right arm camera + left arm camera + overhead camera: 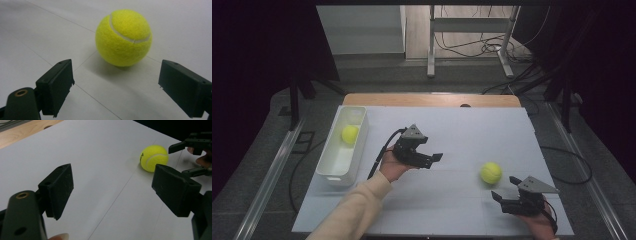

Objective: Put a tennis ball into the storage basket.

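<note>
Lab/test rig: dark curtains (257, 60), floor cables (472, 47), white-covered table (452, 130).

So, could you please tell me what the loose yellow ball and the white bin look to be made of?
Yellow tennis ball: fuzzy felt, matt, with a pale curved seam. White rectangular bin: probably plastic, with smooth, faintly glossy walls.

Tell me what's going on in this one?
A person holds a claw in each hand over a white table. The right claw is open and aimed at a tennis ball lying loose on the table just ahead of it, not yet between the jaws. The left claw is open too, empty, pointing toward the same ball from farther off. A second ball already lies in the white bin at the table's left edge.
</note>
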A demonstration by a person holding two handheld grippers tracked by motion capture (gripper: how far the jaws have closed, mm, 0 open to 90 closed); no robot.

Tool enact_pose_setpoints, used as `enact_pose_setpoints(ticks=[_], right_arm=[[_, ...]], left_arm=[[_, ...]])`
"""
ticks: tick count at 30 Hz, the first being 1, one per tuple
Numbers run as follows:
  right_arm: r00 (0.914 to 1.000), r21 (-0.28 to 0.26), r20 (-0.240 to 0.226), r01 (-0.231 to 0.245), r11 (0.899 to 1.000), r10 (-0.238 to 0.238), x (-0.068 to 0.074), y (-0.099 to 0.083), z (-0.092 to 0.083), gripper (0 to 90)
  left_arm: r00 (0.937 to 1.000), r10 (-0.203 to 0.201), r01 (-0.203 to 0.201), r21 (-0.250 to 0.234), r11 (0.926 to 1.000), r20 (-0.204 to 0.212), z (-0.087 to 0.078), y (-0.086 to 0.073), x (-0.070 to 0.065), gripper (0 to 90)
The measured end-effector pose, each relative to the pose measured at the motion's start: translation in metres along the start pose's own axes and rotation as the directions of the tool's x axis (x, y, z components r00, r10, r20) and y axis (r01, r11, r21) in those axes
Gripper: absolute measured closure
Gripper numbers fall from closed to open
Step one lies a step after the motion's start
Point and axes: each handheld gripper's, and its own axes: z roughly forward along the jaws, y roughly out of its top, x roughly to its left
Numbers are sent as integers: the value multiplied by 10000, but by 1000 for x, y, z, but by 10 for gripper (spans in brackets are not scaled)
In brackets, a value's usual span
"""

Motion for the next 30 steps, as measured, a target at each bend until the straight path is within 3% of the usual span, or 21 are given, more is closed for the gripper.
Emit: enact_pose_setpoints(ticks=[30], right_arm=[[10000, 9, 7, 16, 10000, -16, -1, 0, -1, 133]], left_arm=[[9993, -104, 102, 65, 9999, 352, 31, 9, -7, 187]])
